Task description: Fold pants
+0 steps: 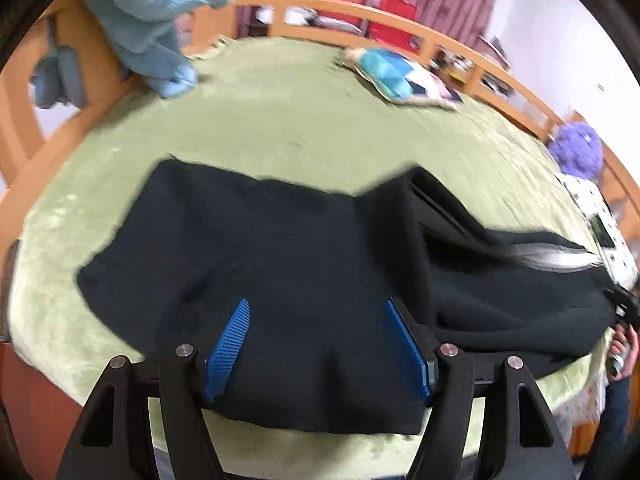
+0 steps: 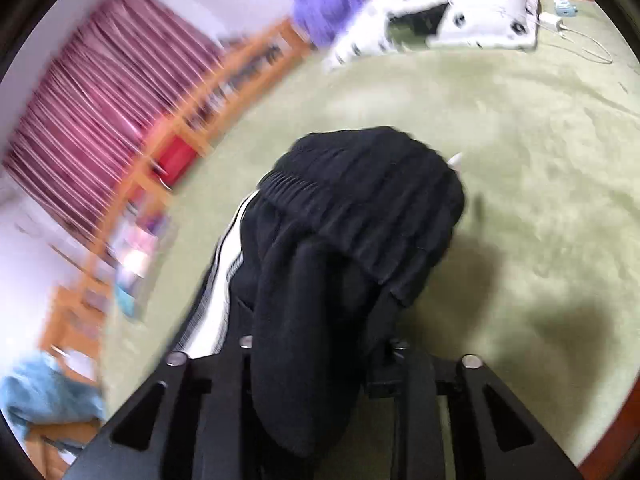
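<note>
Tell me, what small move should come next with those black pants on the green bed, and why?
Probably carry the waistband end across and lay it flat. The right gripper is closed on a bunch of the black pants, lifted above the green blanket, while the left gripper hangs open over the part lying flat, holding nothing.

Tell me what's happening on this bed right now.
A person with a gripper in each hand is folding black pants on a green blanket. The right gripper has the waistband end bunched between its fingers, lifted off the blanket. The left gripper is open above the flat end of the pants, its blue fingers gripping nothing. The fold isn't finished.
</note>
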Motion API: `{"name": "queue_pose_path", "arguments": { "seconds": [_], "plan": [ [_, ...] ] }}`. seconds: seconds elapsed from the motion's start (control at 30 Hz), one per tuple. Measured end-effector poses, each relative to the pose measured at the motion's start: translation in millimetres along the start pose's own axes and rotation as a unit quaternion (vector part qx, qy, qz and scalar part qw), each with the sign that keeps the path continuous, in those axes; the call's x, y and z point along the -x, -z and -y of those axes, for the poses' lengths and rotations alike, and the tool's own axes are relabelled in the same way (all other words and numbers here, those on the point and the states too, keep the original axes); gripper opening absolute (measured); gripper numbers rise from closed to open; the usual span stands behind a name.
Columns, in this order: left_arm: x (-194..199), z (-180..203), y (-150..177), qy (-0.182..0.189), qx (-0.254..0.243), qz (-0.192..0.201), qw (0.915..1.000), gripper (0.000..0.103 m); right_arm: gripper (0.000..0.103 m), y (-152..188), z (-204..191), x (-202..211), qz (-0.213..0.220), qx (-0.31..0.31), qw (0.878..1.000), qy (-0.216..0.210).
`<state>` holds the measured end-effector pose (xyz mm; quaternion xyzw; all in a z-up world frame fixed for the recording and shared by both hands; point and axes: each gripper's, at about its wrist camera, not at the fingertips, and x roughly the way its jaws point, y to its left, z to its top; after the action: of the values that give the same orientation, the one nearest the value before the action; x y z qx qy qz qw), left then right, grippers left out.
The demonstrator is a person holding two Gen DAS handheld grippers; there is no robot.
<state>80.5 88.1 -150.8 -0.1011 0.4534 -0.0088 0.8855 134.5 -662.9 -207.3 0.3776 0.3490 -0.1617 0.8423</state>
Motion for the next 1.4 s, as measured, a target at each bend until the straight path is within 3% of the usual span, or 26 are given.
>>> {"name": "queue_pose_path", "arguments": {
  "seconds": [0.07, 0.2, 0.27, 0.3, 0.43, 0.47, 0.5, 0.53, 0.57, 0.67, 0.77, 0.97, 1.1, 1.13, 1.2, 1.27, 1.4],
  "plan": [
    [-5.6, 6.7, 10.4, 0.026, -0.005, -0.019, 0.9995, 0.068, 0.050, 11.0, 3.7, -17.3, -0.047, 0.028, 0.997, 0.047],
    [-12.2, 25.8, 29.2, 0.081, -0.026, -0.056, 0.9948, 0.071, 0.063, 35.2, 7.7, 3.8, -0.030, 0.049, 0.995, 0.075],
    [-14.3, 40.5, 40.9, 0.098, -0.048, -0.064, 0.9920, 0.081, 0.065, 46.3, 8.7, 22.9, -0.023, 0.053, 0.995, 0.082],
    [-16.3, 47.9, 46.8, 0.104, -0.060, -0.068, 0.9905, 0.081, 0.065, 51.3, 7.3, 31.9, -0.022, 0.056, 0.995, 0.081],
    [-30.7, 73.6, 64.4, 0.061, -0.109, -0.066, 0.9900, 0.081, 0.065, 74.4, -1.2, 68.1, -0.016, 0.073, 0.994, 0.080],
    [-34.7, 78.9, 68.4, 0.022, -0.126, -0.051, 0.9904, 0.069, 0.065, 80.8, -7.1, 74.9, -0.014, 0.075, 0.994, 0.077],
    [-36.0, 81.2, 69.2, -0.001, -0.137, -0.044, 0.9896, 0.051, 0.066, 90.3, -8.3, 85.0, -0.013, 0.076, 0.994, 0.075],
    [-38.4, 81.7, 68.5, -0.019, -0.154, -0.043, 0.9869, 0.021, 0.066, 98.5, -12.5, 91.4, -0.015, 0.079, 0.994, 0.071],
    [-36.5, 77.7, 64.2, 0.003, -0.149, -0.050, 0.9875, 0.020, 0.066, 104.2, -20.9, 94.6, -0.018, 0.083, 0.994, 0.069],
    [-11.5, 54.0, 41.2, 0.053, -0.110, -0.027, 0.9922, 0.010, 0.066, 118.1, -42.0, 103.0, -0.022, 0.098, 0.993, 0.062],
    [18.5, 33.0, -0.3, 0.019, -0.110, 0.034, 0.9932, 0.010, 0.066, 131.9, -74.6, 105.7, -0.018, 0.130, 0.990, 0.059],
    [35.9, -28.7, -111.8, -0.046, -0.044, 0.119, 0.9909, 0.010, 0.066, 165.3, -131.5, 90.9, -0.032, 0.177, 0.983, 0.038],
    [44.8, -57.2, -163.2, -0.039, -0.010, 0.144, 0.9888, 0.010, 0.066, 185.3, -164.2, 79.0, -0.054, 0.206, 0.977, 0.030],
    [47.6, -58.3, -166.4, -0.032, -0.012, 0.139, 0.9897, 0.011, 0.066, 190.0, -170.1, 78.5, -0.056, 0.210, 0.976, 0.028],
    [49.8, -55.3, -161.4, -0.012, -0.027, 0.129, 0.9912, 0.030, 0.066, 200.4, -182.3, 77.3, -0.063, 0.226, 0.972, 0.021],
    [45.9, -43.2, -136.8, 0.007, -0.050, 0.128, 0.9905, 0.074, 0.066, 213.2, -193.3, 76.2, -0.066, 0.250, 0.966, 0.018],
    [23.9, -26.5, -90.0, 0.009, -0.089, 0.088, 0.9922, 0.076, 0.066, 230.3, -201.4, 70.9, -0.077, 0.273, 0.959, 0.024]
  ]
}}
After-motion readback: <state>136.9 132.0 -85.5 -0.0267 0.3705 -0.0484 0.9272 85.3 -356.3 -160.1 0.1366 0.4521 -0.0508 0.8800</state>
